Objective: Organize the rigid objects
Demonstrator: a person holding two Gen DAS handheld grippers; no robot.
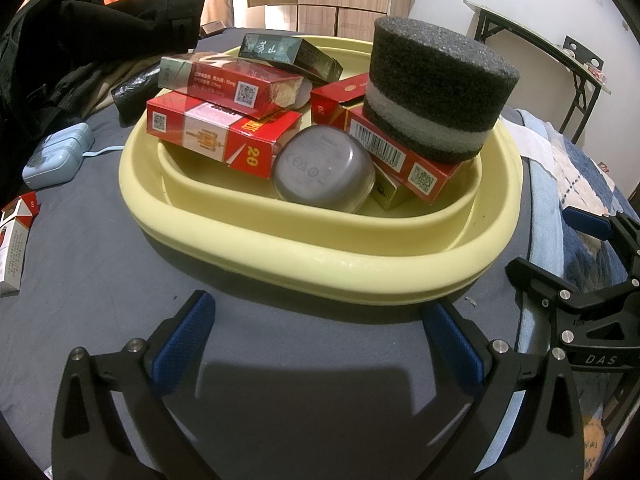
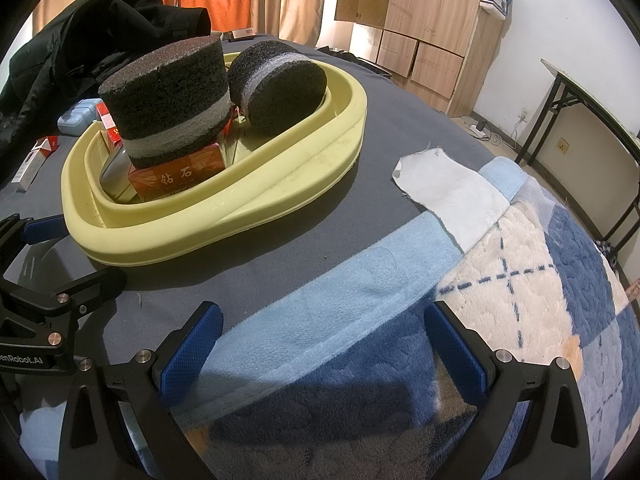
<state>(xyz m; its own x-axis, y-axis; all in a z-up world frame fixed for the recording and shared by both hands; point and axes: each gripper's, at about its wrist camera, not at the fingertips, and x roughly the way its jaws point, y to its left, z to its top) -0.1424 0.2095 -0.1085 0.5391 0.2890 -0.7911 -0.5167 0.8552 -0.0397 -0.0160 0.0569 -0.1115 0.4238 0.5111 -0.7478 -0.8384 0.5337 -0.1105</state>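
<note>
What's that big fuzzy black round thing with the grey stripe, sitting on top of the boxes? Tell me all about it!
The foam cylinder is a squat, coarse, dark grey block with one paler band around its middle. It stands upright with its flat top up, resting on a red box inside the yellow basin. No gripper touches it. A second one lies on its side behind it.

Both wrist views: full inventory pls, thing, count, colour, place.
Oval plastic basin: 1, pale yellow, on the grey bedsheet.
Round foam pads: 2, dark grey with a light band; one upright on a red carton, one tilted against the far rim.
Cigarette cartons: at least 5 in the basin, mostly red, one dark green.
Rounded plastic case: 1, grey, basin centre.
Loose cartons: red-white, left of the basin.
White cloth: 1, on the blue plaid blanket.
Left fingers: open, empty.
Right fingers: open, empty.
</note>
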